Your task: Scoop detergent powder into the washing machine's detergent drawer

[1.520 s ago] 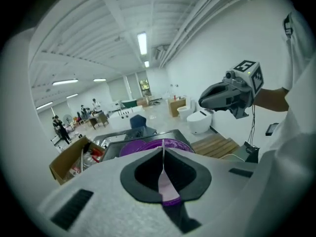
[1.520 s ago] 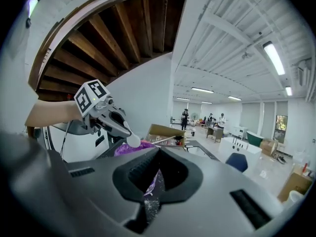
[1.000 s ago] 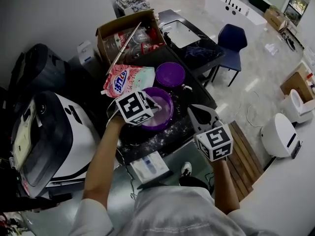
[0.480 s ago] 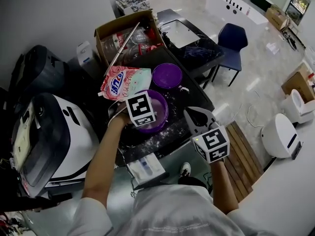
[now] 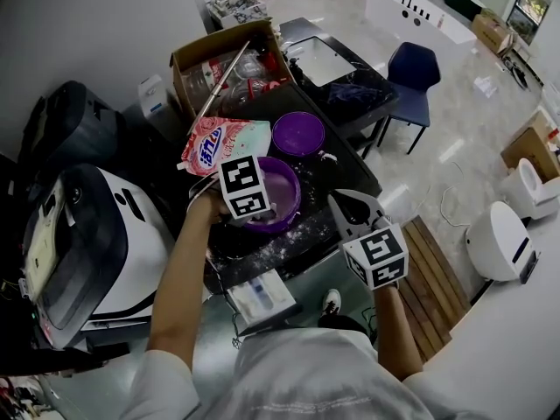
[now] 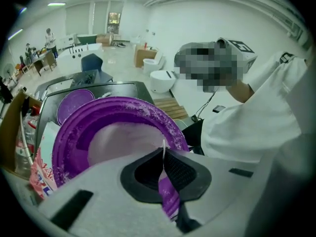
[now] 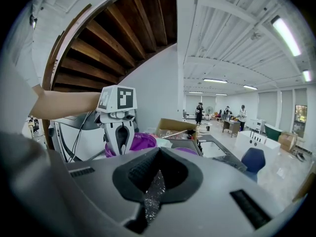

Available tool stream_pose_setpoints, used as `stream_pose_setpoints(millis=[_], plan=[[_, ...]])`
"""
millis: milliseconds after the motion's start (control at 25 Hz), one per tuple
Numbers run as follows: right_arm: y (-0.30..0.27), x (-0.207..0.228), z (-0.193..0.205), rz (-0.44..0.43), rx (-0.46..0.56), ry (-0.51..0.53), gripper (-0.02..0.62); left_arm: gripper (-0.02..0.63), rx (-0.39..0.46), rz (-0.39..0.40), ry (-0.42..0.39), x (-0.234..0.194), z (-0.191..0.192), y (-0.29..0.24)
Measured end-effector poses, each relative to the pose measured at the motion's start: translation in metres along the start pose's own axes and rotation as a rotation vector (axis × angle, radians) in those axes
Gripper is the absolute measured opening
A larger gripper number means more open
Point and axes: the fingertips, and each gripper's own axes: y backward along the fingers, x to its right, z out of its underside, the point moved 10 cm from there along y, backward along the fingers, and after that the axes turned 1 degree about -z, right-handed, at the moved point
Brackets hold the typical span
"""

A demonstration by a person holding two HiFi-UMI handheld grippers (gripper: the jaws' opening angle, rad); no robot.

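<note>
- One purple tub (image 5: pixel 282 192) of white detergent powder (image 6: pixel 123 139) stands at the middle of the dark counter (image 5: pixel 346 171), and spilled powder is scattered on the surface nearer the person.
- Handling, tub: it is probably stiff, thin-walled plastic that is light when empty, and the powder load makes it heavier on the far side. The dusty rim may be slippery.
- Handling, powder: it is loose and spills easily, so keep the tub level.
- Hold point: use the near rim, where the left gripper (image 6: pixel 164 157) is clamped, one jaw inside the wall and one outside.
- Right gripper (image 5: pixel 352 206): it hovers right of the tub and apart from it. Its jaws are together and no scoop is visible in them.
- Surroundings: the purple lid (image 5: pixel 298 134) lies just beyond the tub and the detergent bag (image 5: pixel 223 140) lies to the far left.
- Destination: the washing machine (image 5: pixel 87 243) stands at the left. The white tray (image 5: pixel 262 297) near the person is probably its drawer.
</note>
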Motion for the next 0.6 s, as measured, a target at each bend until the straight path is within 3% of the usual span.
stream_pose_setpoints(millis=[400, 600], plan=[[0.006, -0.012, -0.005, 0.005, 0.016, 0.009, 0.006, 0.014, 0.112, 0.081, 0.032, 0.004, 0.011, 0.023], [0.007, -0.018, -0.007, 0.004, 0.021, 0.02, 0.006, 0.014, 0.239, 0.073, 0.084, 0.005, 0.025, 0.032]])
